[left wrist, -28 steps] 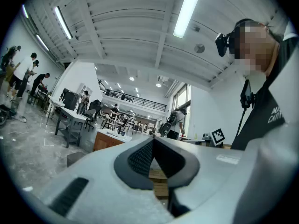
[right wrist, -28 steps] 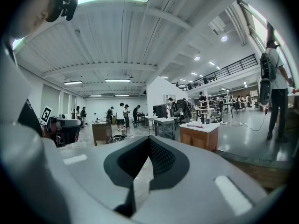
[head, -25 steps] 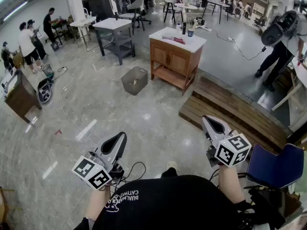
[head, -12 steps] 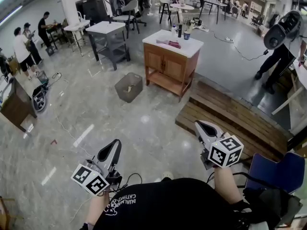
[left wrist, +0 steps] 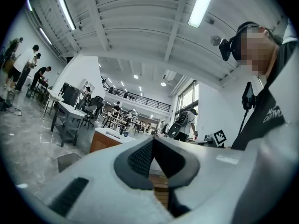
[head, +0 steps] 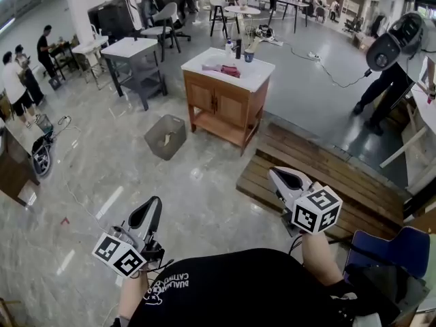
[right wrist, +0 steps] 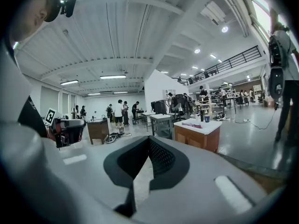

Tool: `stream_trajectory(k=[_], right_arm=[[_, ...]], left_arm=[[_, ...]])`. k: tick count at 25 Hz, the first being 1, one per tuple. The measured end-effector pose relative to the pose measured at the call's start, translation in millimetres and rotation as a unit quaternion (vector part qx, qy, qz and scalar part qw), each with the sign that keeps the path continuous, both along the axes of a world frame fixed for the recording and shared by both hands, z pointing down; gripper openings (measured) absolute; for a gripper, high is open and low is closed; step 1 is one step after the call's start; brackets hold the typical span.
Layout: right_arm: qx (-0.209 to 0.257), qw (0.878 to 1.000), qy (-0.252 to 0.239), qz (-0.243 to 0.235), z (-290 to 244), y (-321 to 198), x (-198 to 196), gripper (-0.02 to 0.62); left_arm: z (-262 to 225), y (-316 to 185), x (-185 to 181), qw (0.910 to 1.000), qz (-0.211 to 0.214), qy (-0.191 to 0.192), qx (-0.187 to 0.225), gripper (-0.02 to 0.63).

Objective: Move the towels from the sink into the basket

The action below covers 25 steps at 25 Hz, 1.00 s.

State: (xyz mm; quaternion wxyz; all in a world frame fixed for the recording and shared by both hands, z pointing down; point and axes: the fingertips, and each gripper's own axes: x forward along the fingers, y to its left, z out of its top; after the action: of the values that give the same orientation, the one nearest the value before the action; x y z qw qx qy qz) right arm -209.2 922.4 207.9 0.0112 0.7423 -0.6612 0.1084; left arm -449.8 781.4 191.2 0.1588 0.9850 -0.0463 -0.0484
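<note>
Both grippers empty, low in frame.
Left gripper (head: 150,208) and right gripper (head: 277,176) jaws together; basket (head: 165,137) beside wooden cabinet (head: 225,104), upper centre.

The desk (head: 228,107) stands in the middle of the floor (head: 102,176). A towel (head: 225,69) lies on top of it, and a cup (head: 249,56) stands behind the towel. The basket (head: 165,137) sits on the floor just left of the desk. Some wooden boards (head: 320,172) lie on the floor to its right. Farther back on the left stands another desk (head: 129,48). A chair (head: 381,254) is near the bottom right corner.
</note>
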Motion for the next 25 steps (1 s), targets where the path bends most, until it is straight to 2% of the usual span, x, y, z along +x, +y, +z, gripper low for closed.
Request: stream_trajectory(k=[4,10,15,25], right_arm=[[-0.004,1.000,-0.008,-0.005,2.0,-16.1,34.5,0.006],[-0.015,1.000,-0.004,-0.025,14.2,-53.6,55.2,0.006],[-0.020,0.999,-0.025,-0.025,23.4,-78.2,80.1,0.006],[-0.049,0.998,-0.032,0.011,47.0,-153.8,141.8,0.006]], left_arm=[[-1.3,-15.4,34.3,1.0000,-0.005,0.001,-0.001,0.003],[3.7,-43.1,61.1,0.9995,-0.030,-0.008,0.002,0.003],[4.0,-66.9,89.9,0.9992,-0.039,-0.011,0.003,0.003],[22.3,-159.8,178.1,0.9996,0.018,-0.010,-0.018,0.003]])
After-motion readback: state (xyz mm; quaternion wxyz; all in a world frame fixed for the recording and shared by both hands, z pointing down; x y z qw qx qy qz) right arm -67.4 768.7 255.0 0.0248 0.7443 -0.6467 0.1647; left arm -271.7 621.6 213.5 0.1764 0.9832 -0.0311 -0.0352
